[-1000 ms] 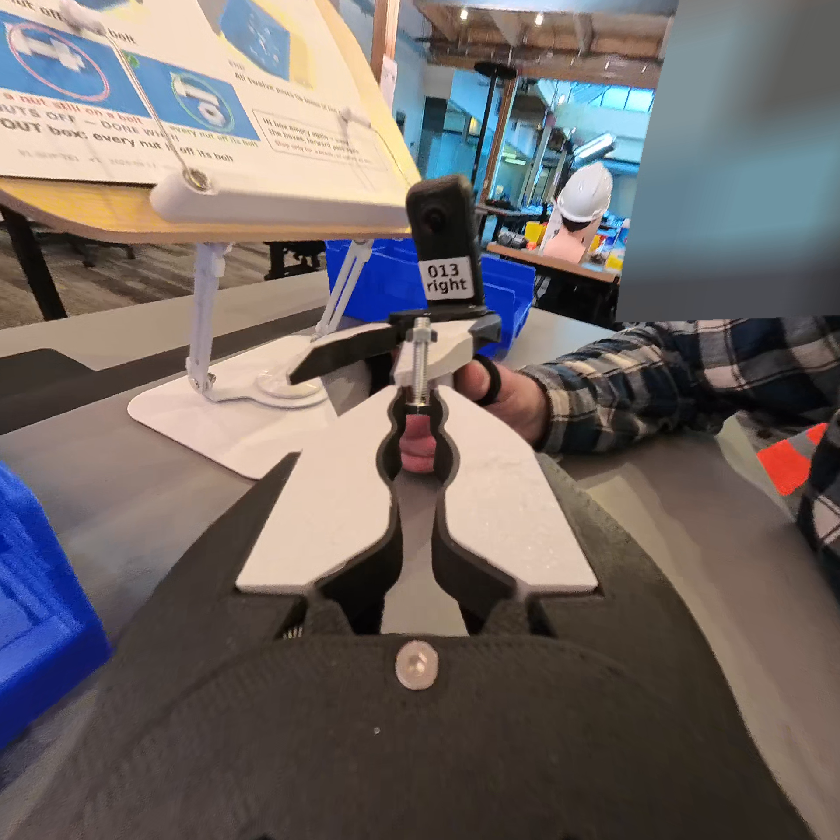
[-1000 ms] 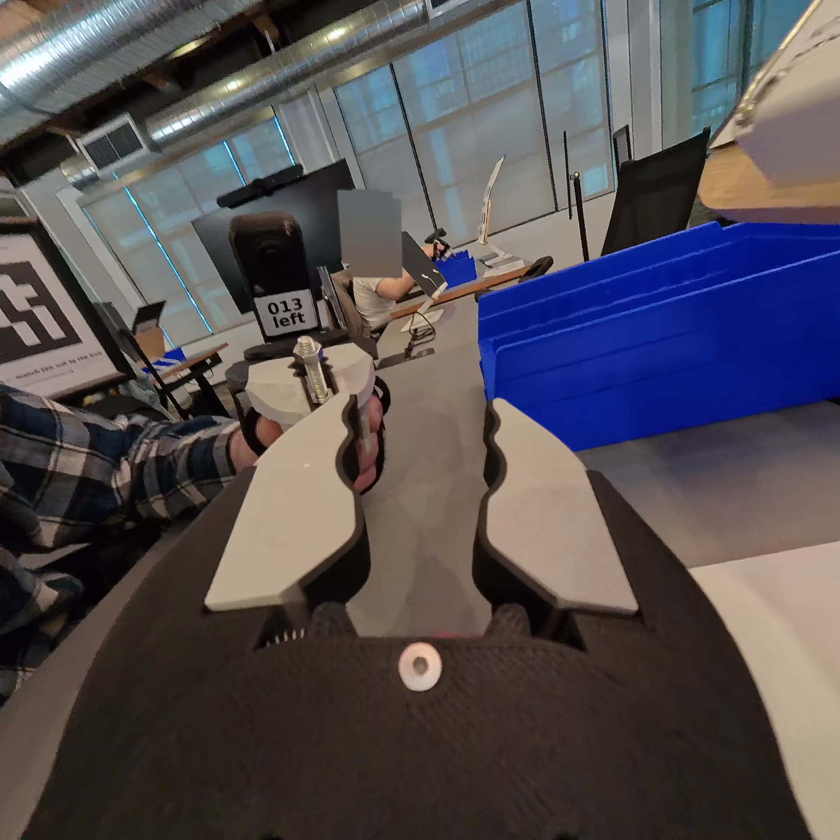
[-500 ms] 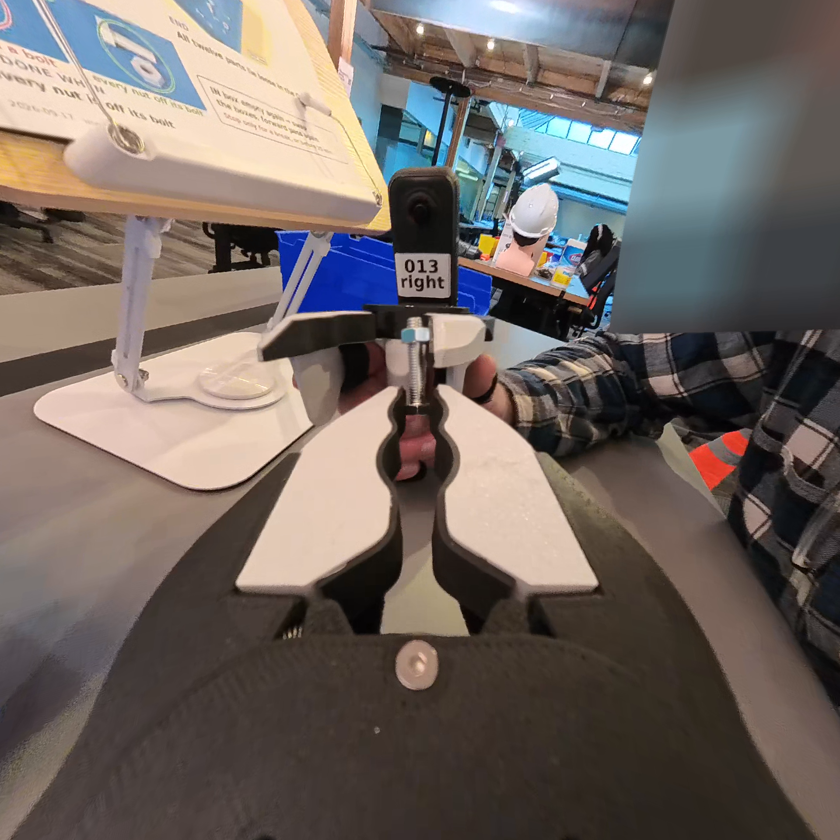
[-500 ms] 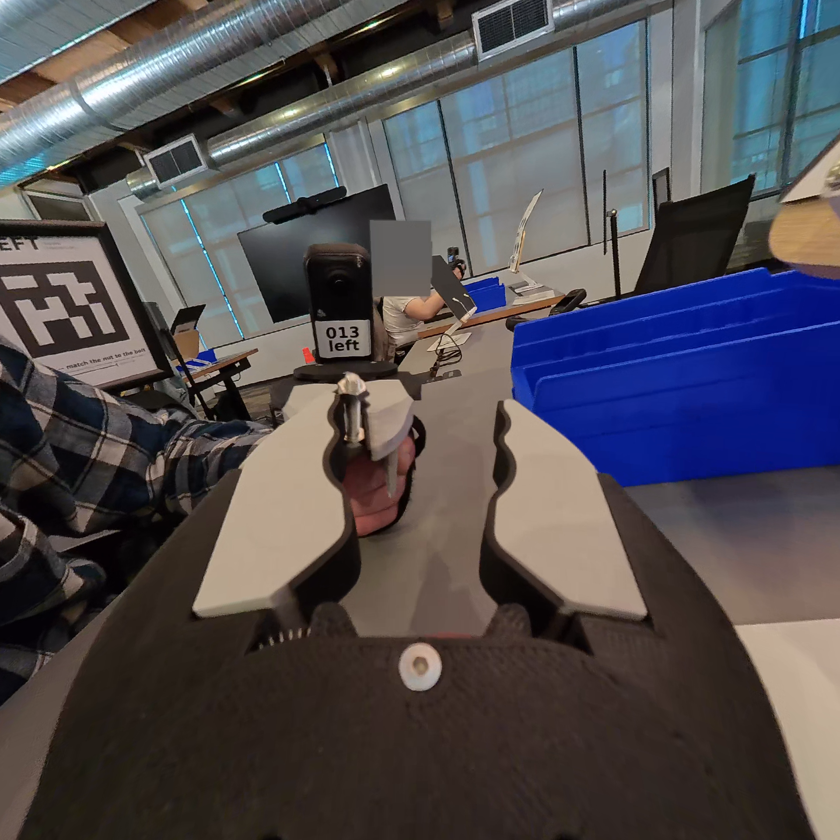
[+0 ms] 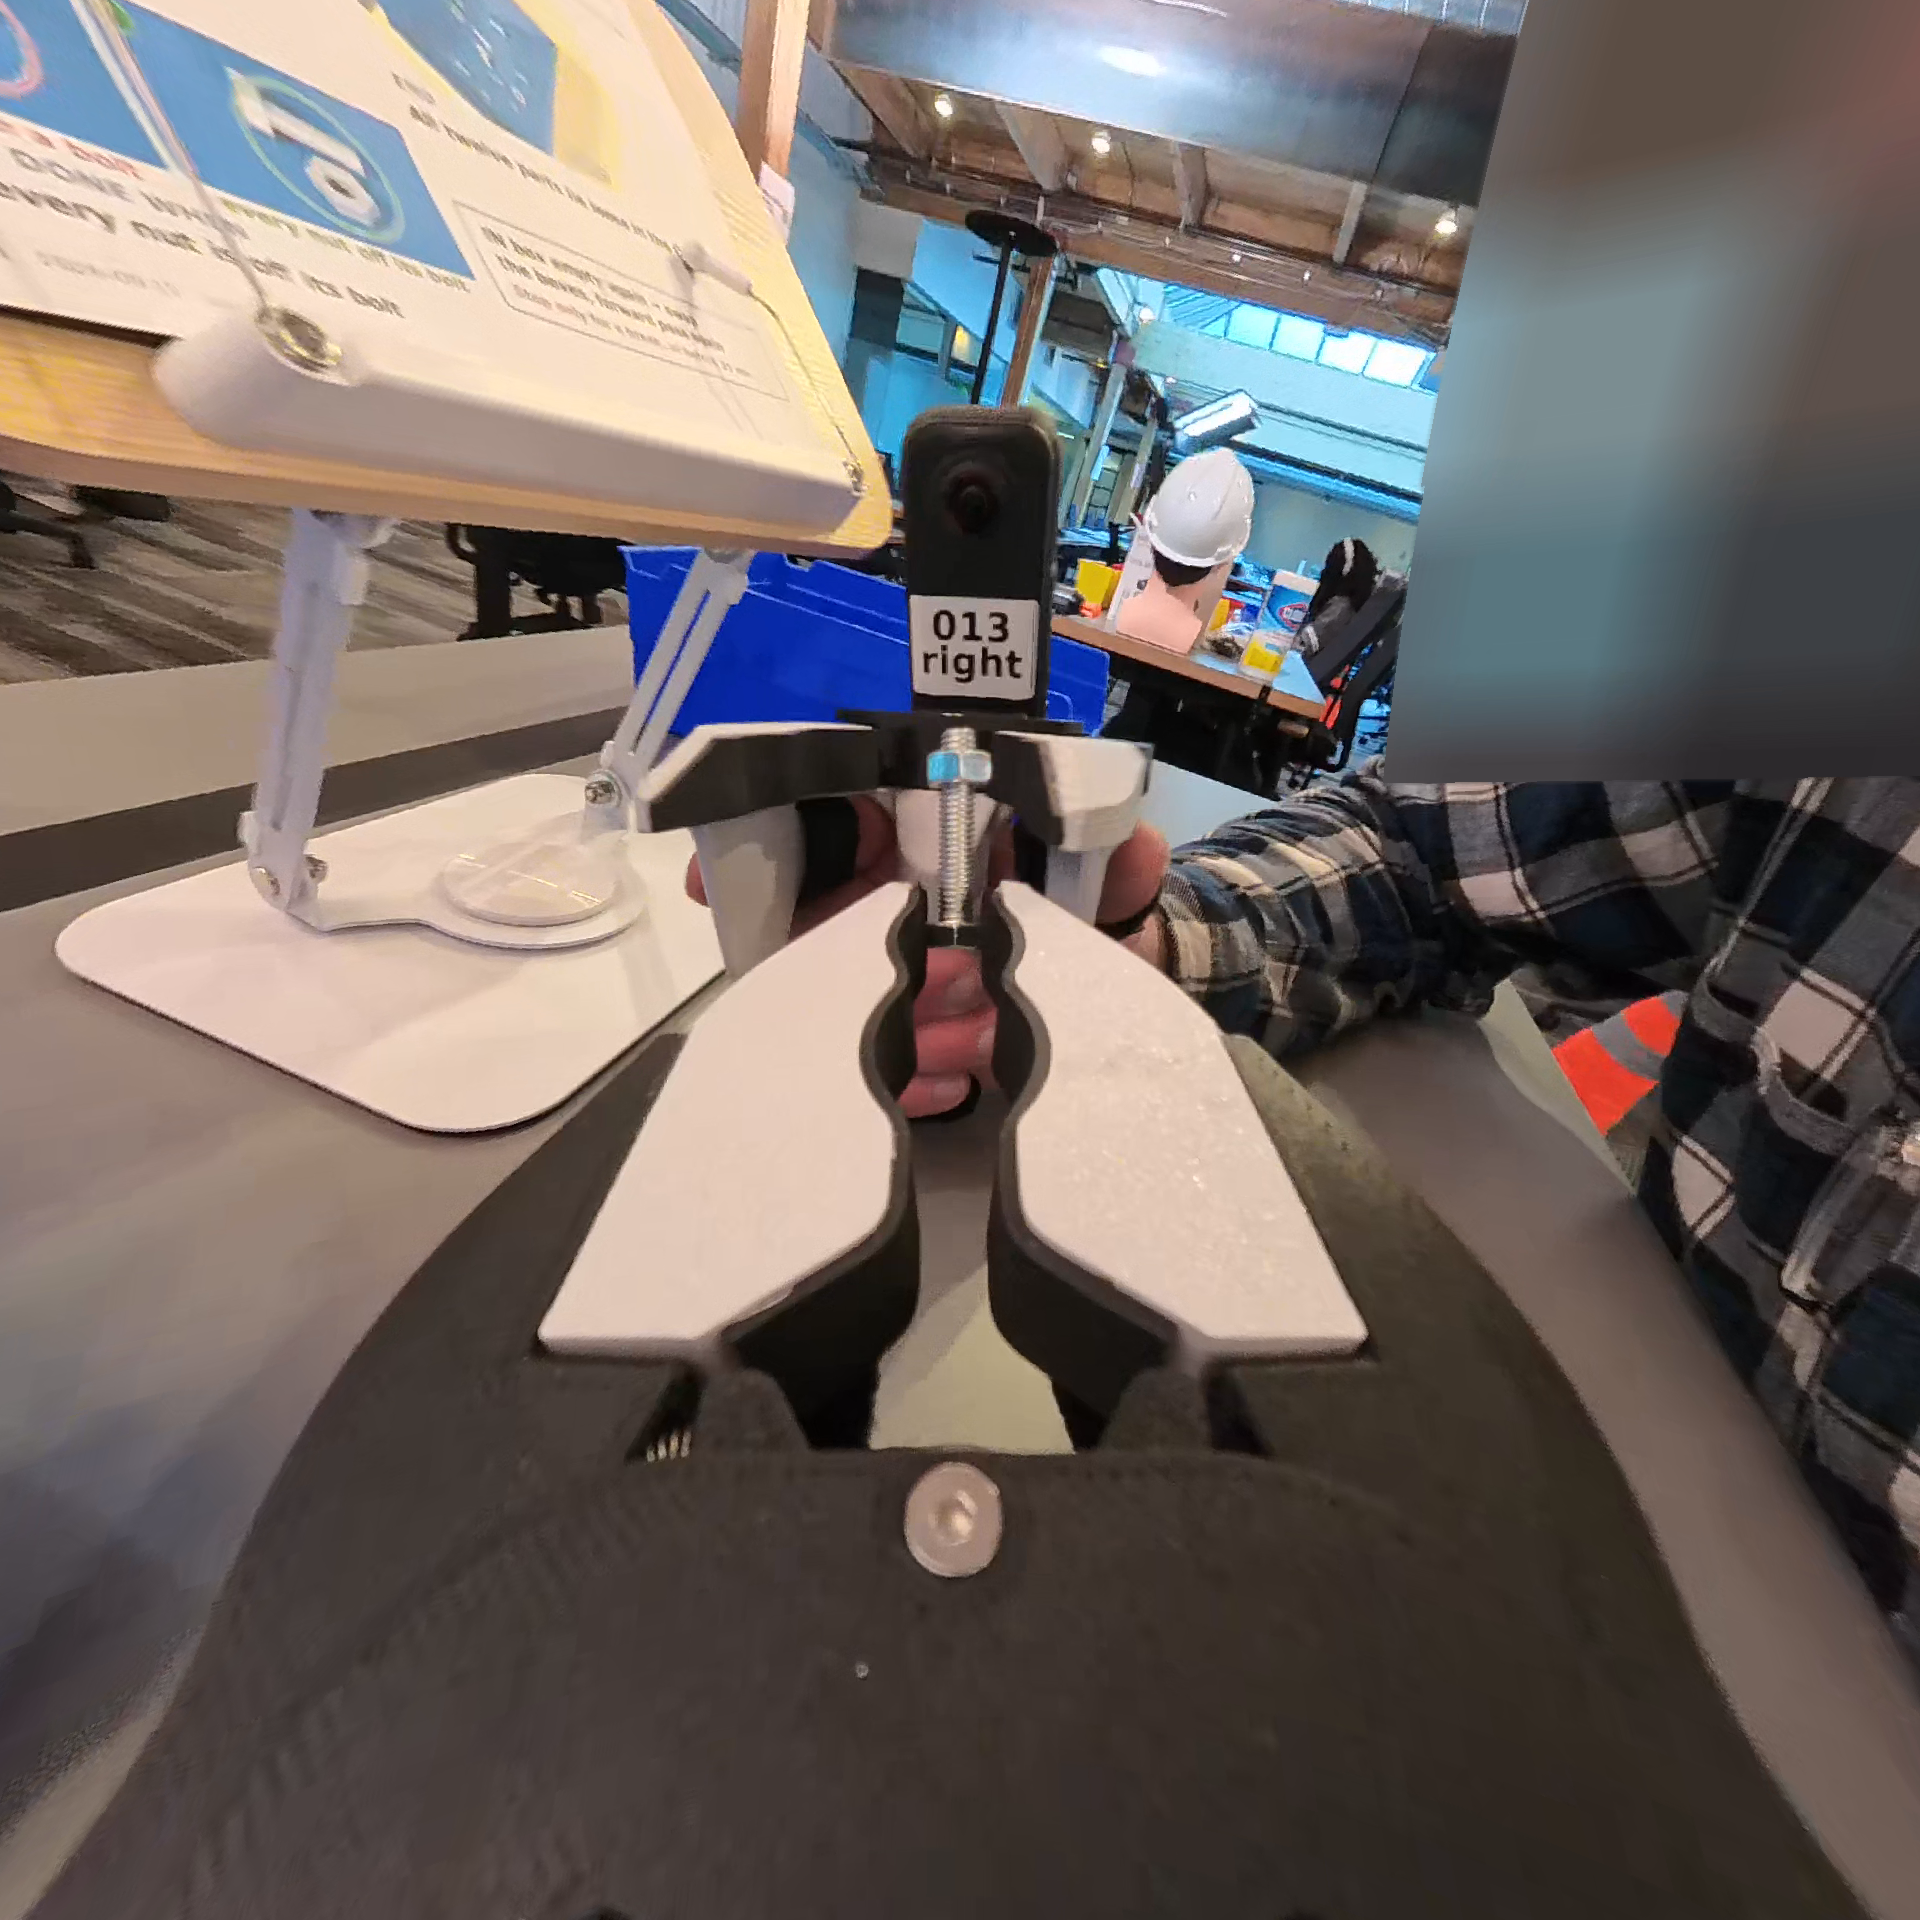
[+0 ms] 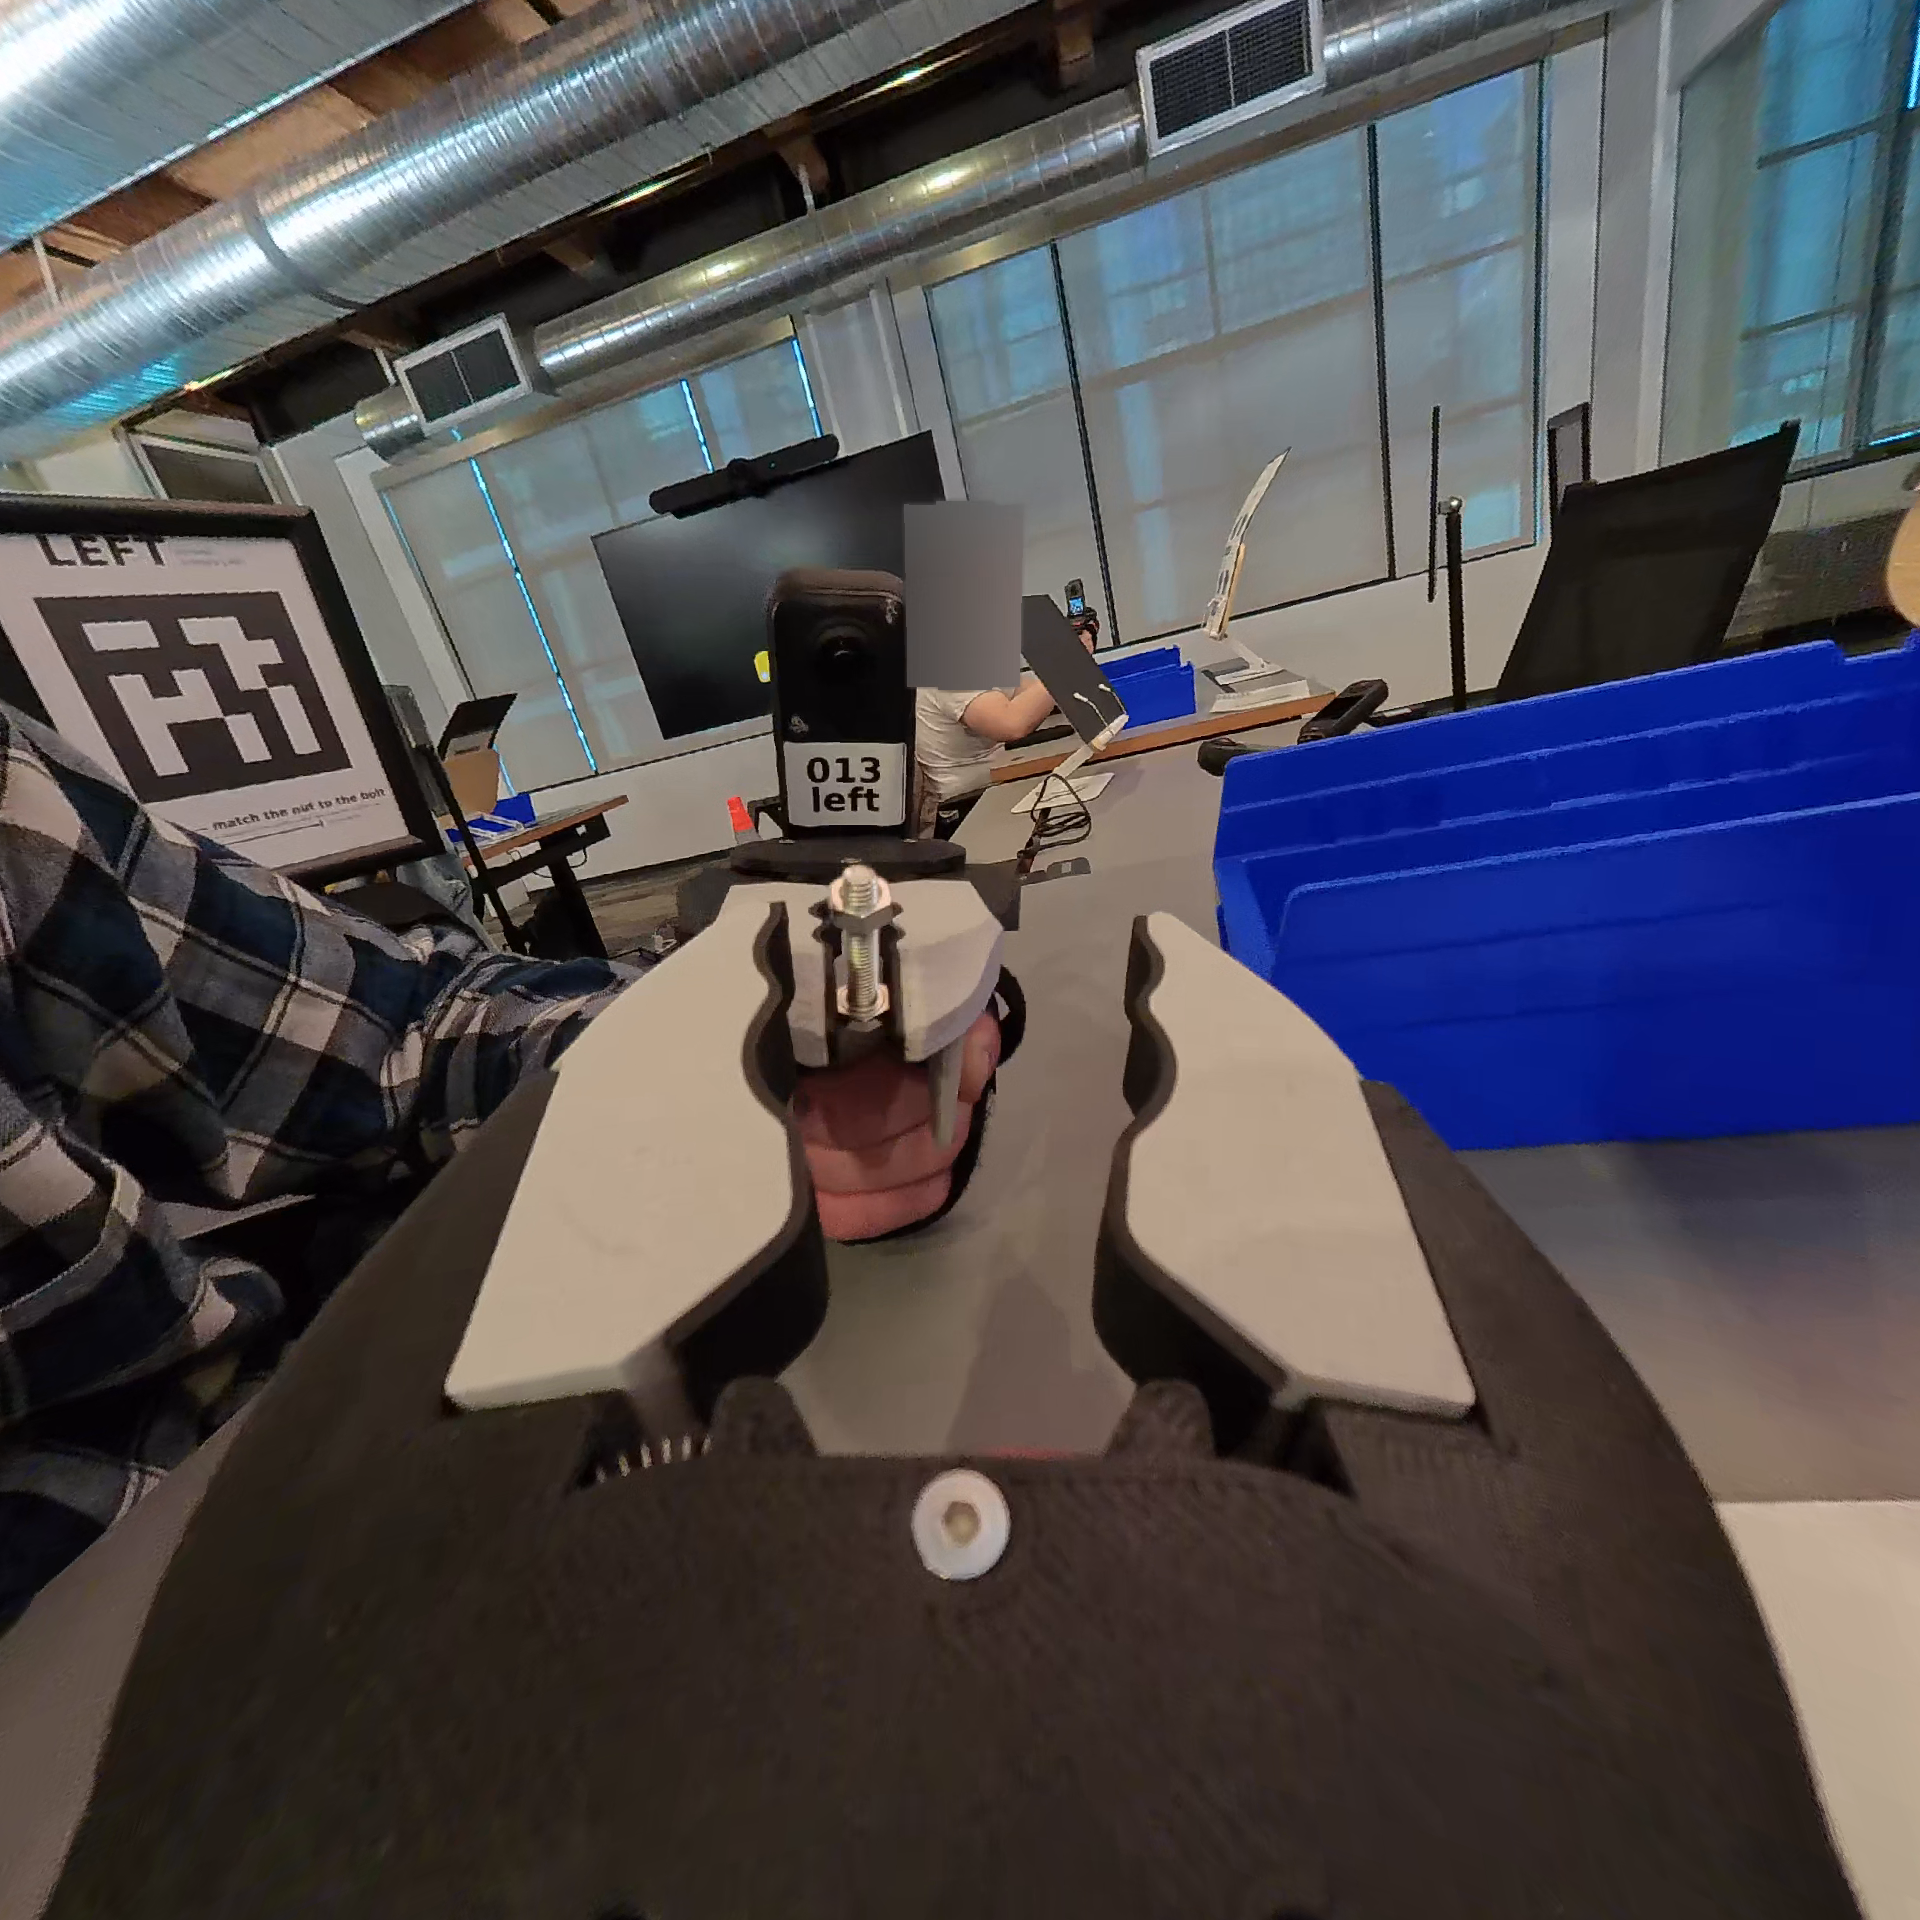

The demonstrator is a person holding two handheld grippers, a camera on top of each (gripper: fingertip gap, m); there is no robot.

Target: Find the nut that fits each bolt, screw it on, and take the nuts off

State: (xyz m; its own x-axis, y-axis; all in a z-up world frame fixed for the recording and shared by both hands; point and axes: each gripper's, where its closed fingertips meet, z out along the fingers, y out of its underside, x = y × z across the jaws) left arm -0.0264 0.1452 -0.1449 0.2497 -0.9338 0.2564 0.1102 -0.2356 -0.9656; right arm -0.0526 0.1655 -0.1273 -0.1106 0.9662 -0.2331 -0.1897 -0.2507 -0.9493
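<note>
Left claw [image 5: 954, 914] is clenched on the head end of a shiny threaded steel bolt [image 5: 954, 852], upright, with a hex nut [image 5: 958, 769] near its tip. Right claw [image 6: 956, 977] hangs wide open around it above the smooth grey worktop [image 6: 1662, 1247], its wavy-edged pads clear of the metal.

Hidden and cut-off parts

The bolt's [image 5: 954, 862] head sits hidden between the left gripper's [image 5: 954, 940] fingertips; the blue bin [image 6: 1621, 935] runs off the right edge; the instruction sheet [image 5: 343, 208] is blurred.

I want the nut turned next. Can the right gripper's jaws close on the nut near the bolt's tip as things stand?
Probably yes. The right gripper is open, and the nut sits exposed near the tip of the bolt, which the left gripper clamps at its head end. Nothing stands between; it needs centring.
</note>
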